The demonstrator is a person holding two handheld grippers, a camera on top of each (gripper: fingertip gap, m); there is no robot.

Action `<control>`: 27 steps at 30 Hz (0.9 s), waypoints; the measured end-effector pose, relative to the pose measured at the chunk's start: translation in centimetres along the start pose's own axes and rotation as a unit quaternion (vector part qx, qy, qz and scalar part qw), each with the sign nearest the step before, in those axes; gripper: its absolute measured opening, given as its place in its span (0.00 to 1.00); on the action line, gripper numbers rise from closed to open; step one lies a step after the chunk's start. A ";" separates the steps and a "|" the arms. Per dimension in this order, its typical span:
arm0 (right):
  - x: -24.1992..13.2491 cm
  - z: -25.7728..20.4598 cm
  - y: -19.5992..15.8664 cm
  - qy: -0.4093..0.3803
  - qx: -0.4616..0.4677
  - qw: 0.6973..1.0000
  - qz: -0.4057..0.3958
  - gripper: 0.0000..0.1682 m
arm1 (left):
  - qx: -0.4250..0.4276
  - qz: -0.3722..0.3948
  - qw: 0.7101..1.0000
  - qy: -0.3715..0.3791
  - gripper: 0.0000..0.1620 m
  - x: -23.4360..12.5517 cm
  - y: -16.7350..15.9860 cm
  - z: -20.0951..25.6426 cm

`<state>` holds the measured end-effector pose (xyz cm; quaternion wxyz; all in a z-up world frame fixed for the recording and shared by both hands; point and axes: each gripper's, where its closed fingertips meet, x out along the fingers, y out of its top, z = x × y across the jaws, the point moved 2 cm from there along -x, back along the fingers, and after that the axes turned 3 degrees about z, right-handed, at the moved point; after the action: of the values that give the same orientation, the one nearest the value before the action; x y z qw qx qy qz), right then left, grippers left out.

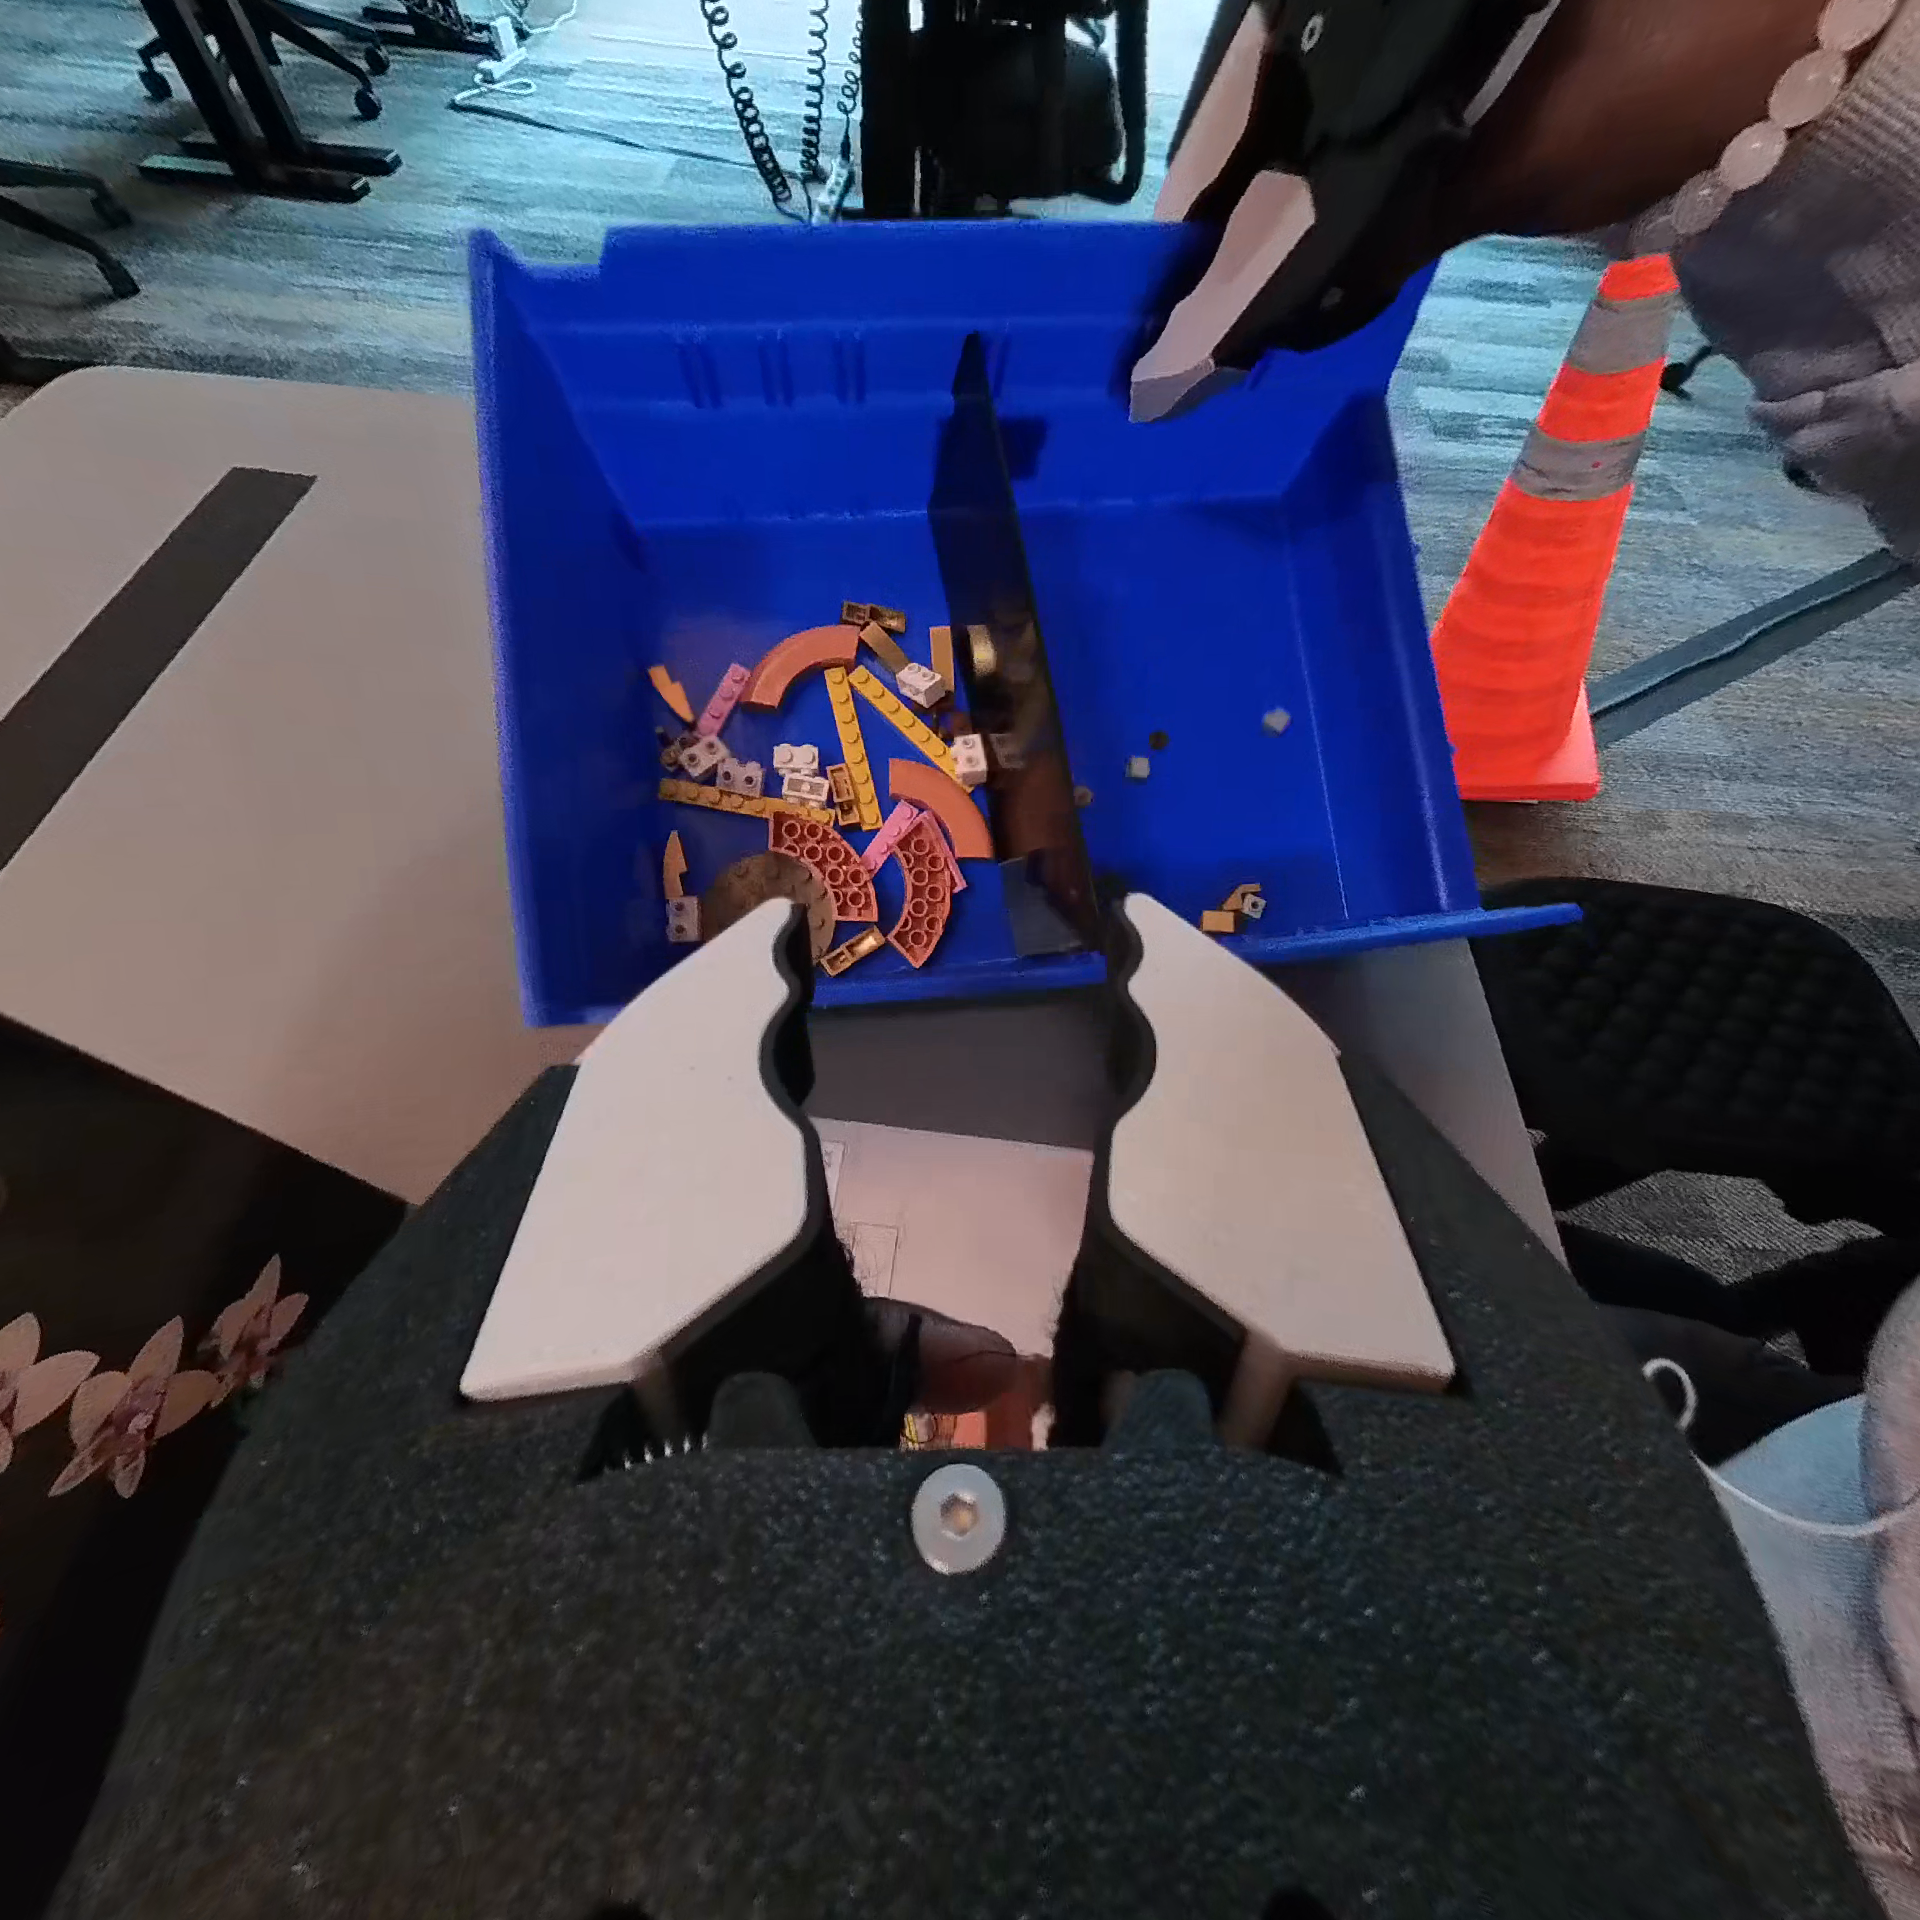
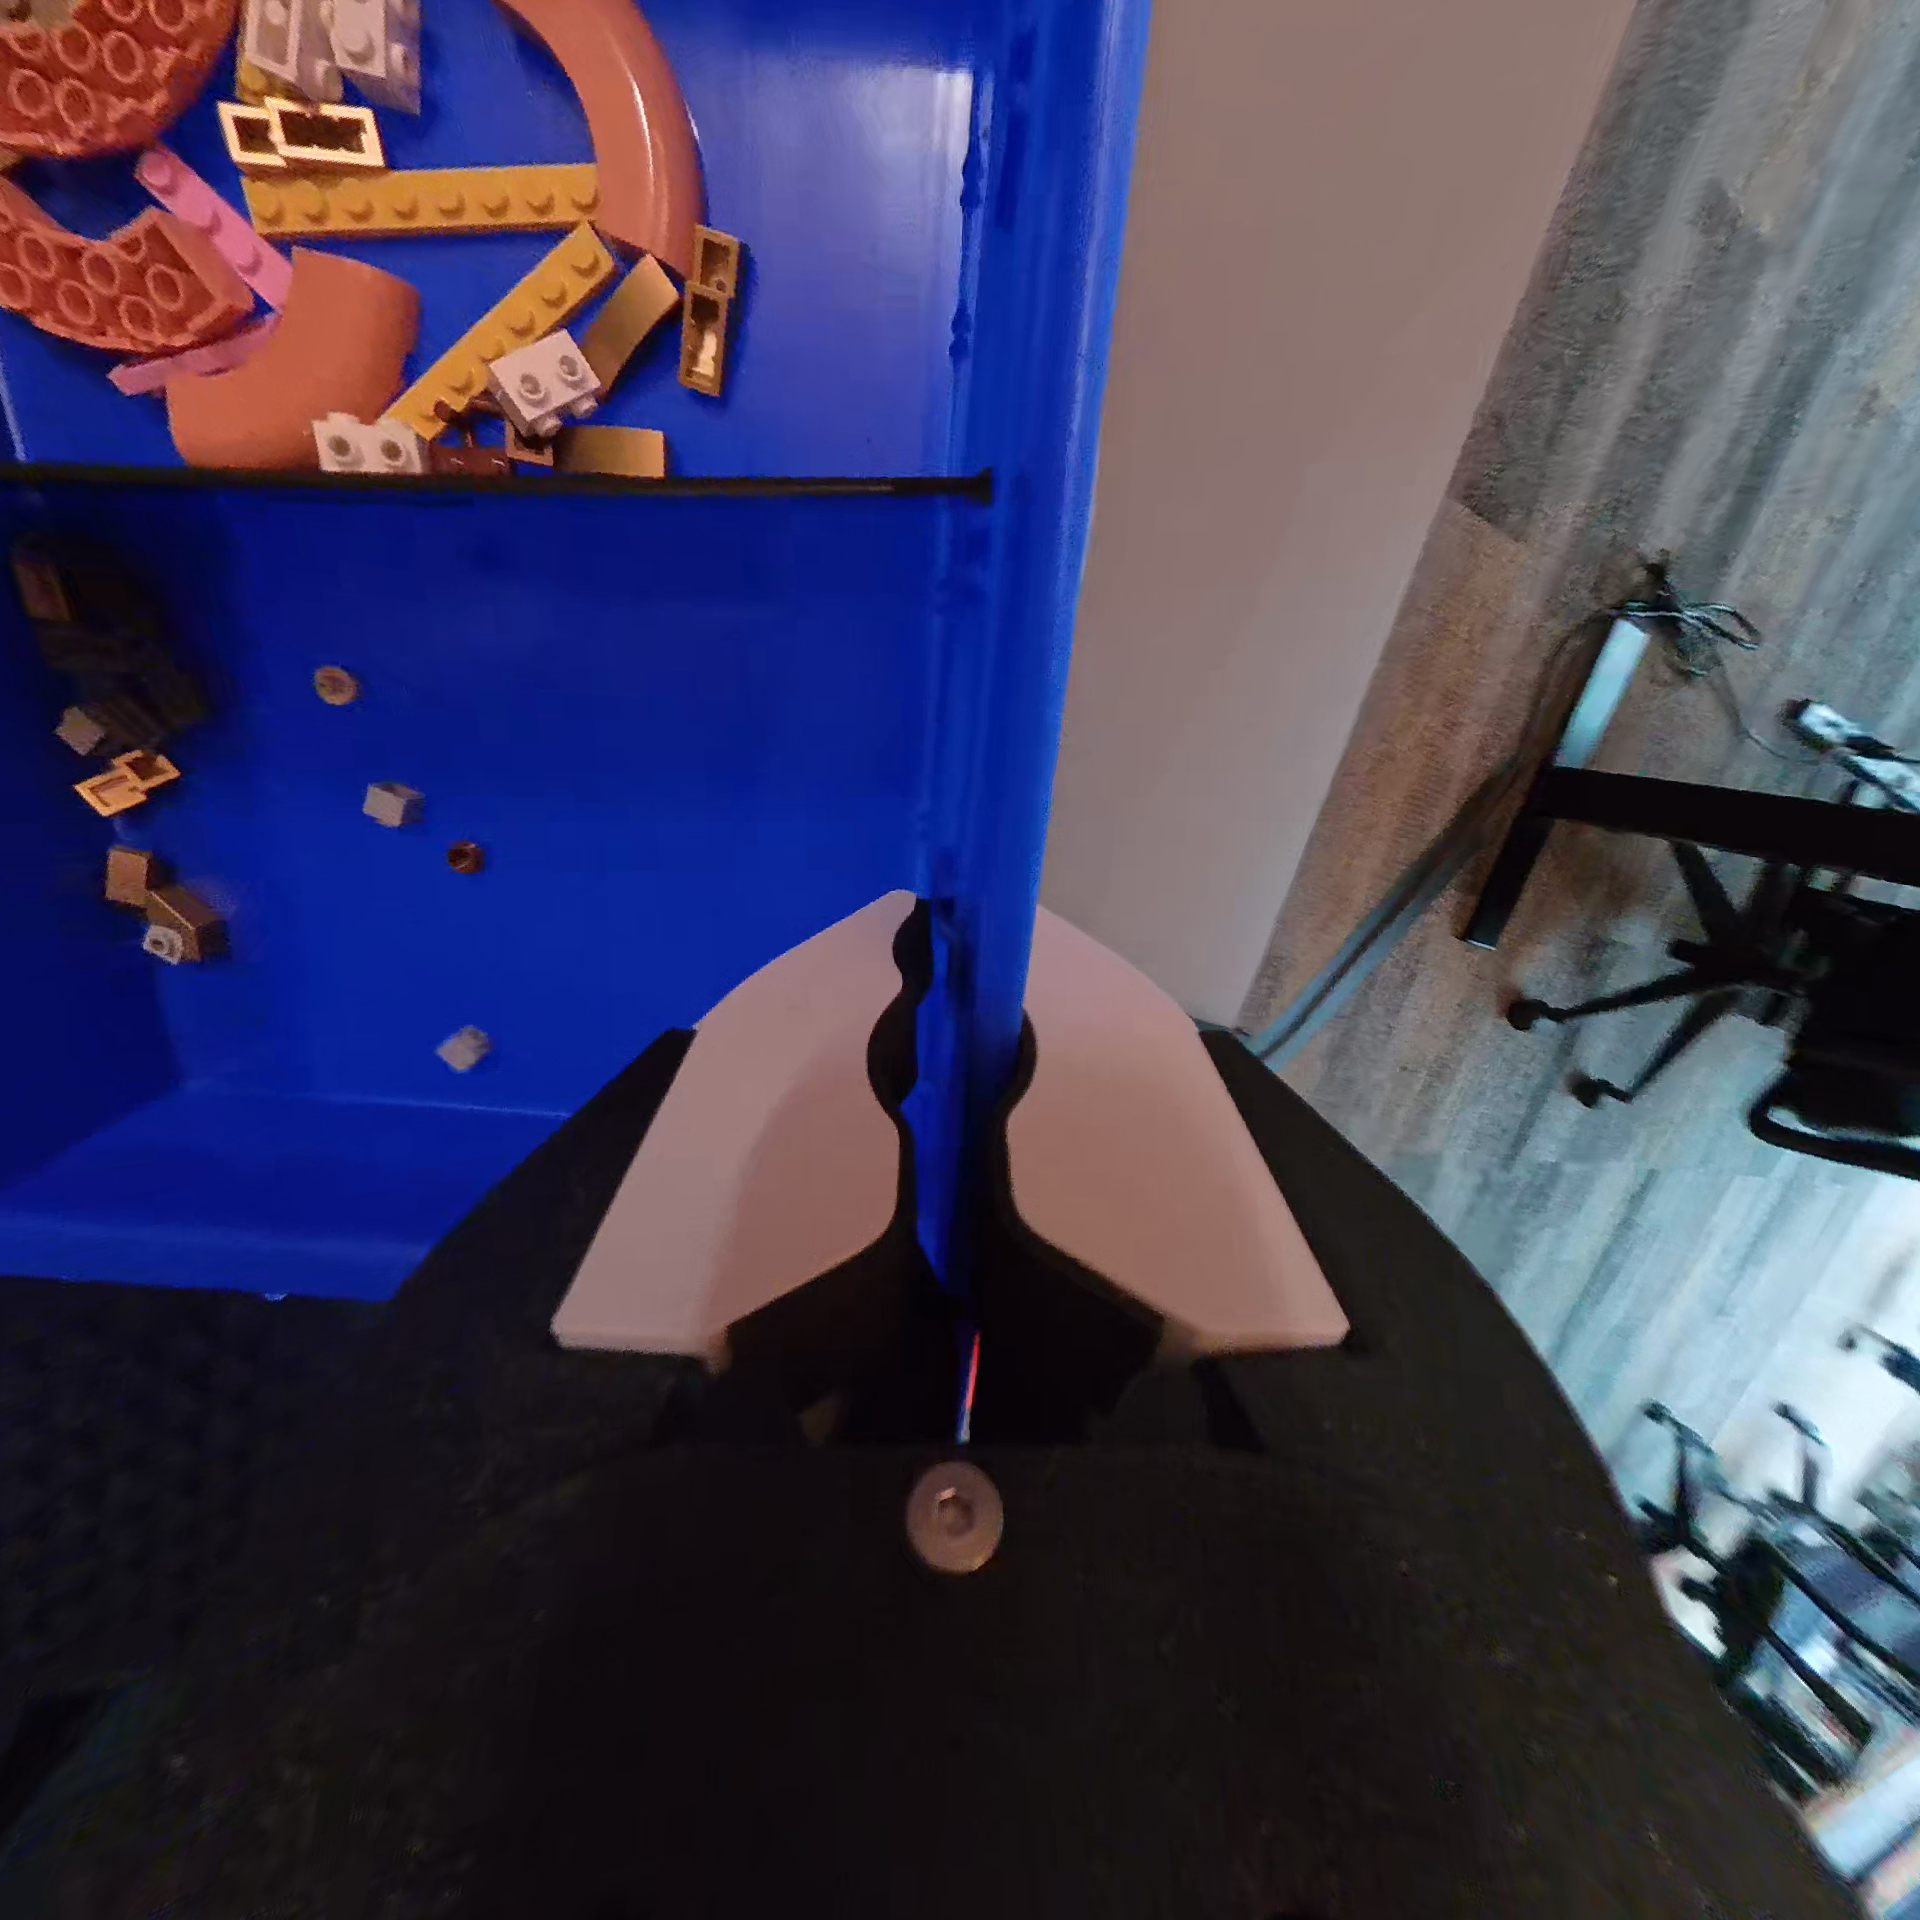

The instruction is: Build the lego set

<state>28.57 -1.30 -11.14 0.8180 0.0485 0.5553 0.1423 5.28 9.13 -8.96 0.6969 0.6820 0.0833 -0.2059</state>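
Observation:
A blue bin [image 1: 1351,582] sits on the table, split by a black divider [image 1: 997,623]. Its left compartment holds a pile of lego pieces [image 1: 831,790]: yellow strips, brown arches, red curved plates, white bricks. The right compartment holds a few small pieces [image 1: 1231,909]. My left gripper [image 1: 956,920] is open and empty, just in front of the bin's near wall. My right gripper [image 2: 961,935] is shut on the bin's wall [image 2: 997,727]; it also shows in the left wrist view [image 1: 1174,390] at the bin's far right corner. The pile [image 2: 416,239] and the small pieces [image 2: 395,805] show in the right wrist view.
The white table [image 1: 239,748] carries a black stripe at left. An orange traffic cone [image 1: 1548,561] stands on the floor to the right of the bin. A black mesh chair [image 1: 1704,1049] is at right. A dark flowered sheet [image 1: 135,1382] lies at lower left. Spacing between my two grippers at the tips: around 25 centimetres.

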 end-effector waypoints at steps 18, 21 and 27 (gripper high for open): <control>7.3 2.2 -1.2 0.104 0.028 0.990 0.089 0.26 | -0.011 0.015 0.999 0.044 0.33 -6.1 -1.4 0.3; 5.9 3.6 -0.2 0.062 0.034 0.987 0.143 0.37 | -0.011 0.019 0.998 0.053 0.33 -7.0 -1.5 0.6; 0.3 2.3 6.6 0.049 -0.052 0.957 0.283 0.25 | -0.016 0.024 0.997 0.074 0.32 -8.7 -2.1 1.3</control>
<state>29.62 5.28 -9.00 0.7177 0.1537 0.5497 0.3988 -3.65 9.43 -7.34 0.7047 0.6856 0.1215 -0.1364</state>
